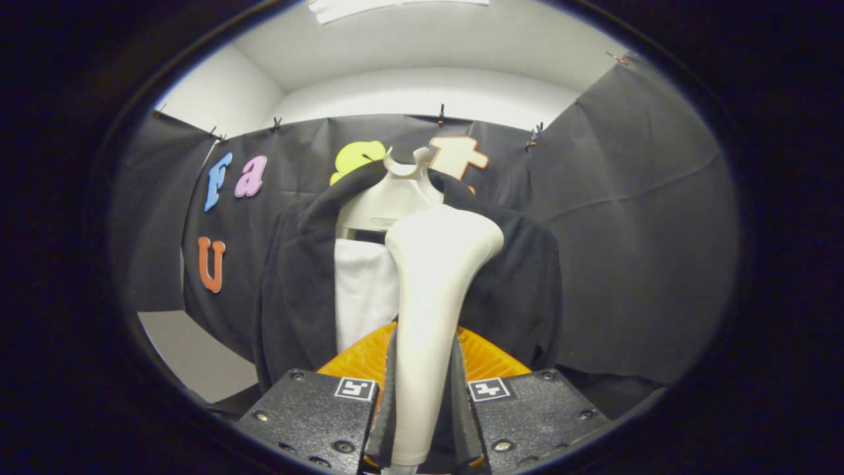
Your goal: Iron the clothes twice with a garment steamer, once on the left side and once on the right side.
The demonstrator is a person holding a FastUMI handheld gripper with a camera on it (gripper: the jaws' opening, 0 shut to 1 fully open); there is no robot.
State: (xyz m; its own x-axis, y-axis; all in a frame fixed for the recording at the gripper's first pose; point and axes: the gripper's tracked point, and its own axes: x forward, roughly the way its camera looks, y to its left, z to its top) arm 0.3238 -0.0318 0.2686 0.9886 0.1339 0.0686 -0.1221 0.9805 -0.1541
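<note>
Black cloth walls close the booth on three sides, with pale wall and ceiling above them. Hanging in front of the back cloth is a dark jacket point(521, 277) on a white hanger point(389, 198), open at the front over a white shirt point(362, 297). The gripper point(422, 409) is clamped on the handle of the white garment steamer point(435, 277), both fingers pressing its sides. The steamer's long axis runs straight up and forward from between the fingers, and its wide head sits just in front of the jacket's collar, close to the middle and slightly toward the panel on the gripper's right. I cannot tell whether the head touches the cloth. As I judge it, the coming stroke depends on shifting sideways onto one panel, then running down its length
</note>
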